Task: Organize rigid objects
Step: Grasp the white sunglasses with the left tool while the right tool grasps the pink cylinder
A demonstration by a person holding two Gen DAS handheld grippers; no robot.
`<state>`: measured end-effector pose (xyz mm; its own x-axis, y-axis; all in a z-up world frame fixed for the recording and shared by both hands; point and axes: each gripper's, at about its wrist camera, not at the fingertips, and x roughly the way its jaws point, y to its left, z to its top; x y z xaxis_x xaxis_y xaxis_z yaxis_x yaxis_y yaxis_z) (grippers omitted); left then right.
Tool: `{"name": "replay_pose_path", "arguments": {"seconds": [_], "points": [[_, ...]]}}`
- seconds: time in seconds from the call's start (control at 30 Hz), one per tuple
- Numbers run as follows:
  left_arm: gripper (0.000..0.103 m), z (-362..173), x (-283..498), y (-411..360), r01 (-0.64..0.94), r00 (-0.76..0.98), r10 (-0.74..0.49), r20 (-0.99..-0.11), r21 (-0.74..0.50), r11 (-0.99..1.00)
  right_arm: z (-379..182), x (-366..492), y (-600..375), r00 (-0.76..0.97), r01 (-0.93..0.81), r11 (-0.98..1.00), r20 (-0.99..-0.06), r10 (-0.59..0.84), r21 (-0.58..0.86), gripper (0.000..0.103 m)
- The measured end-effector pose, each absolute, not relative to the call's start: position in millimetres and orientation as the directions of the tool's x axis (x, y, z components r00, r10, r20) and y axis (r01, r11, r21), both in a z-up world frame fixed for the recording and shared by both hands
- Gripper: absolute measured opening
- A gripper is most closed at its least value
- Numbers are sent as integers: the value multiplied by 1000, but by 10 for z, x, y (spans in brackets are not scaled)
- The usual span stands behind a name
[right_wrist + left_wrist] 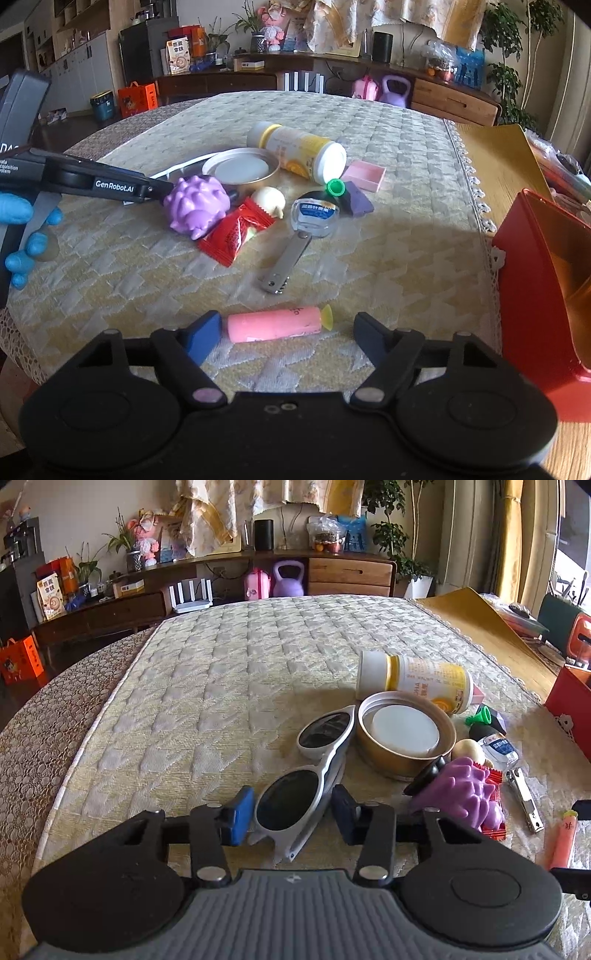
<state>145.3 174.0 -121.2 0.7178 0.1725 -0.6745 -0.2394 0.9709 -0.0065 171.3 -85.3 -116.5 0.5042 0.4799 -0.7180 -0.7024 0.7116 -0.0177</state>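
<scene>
White-framed sunglasses lie on the quilted table; my left gripper is open with its jaws either side of the near lens, not closed on it. My right gripper is open around a pink lighter lying crosswise between its fingers. A pile sits mid-table: a gold tin with a white disc, a yellow-white bottle on its side, a purple spiky toy, a red packet, nail clippers, a small clear bottle.
A red box stands open at the table's right edge. A pink tray and a purple block lie behind the pile. The left gripper body reaches in from the left in the right wrist view.
</scene>
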Motion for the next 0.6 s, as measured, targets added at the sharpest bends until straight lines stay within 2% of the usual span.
{"name": "replay_pose_path", "arguments": {"seconds": [0.2,0.33,0.6], "points": [[42,-1196,1450,1752,-251,716,173,-677,-17,968,-1149,1700,-851,504,-702,713,-714,486,-11,59],[38,-1180,1434,1756,-266,717,176,-675,-30,964,-1126,1683,-880,509,-695,719,-709,489,-4,59],[38,-1087,1366,1738,-292,724,202,-659,-28,956,-1038,1637,-1004,540,-673,740,-693,477,-15,59]]}}
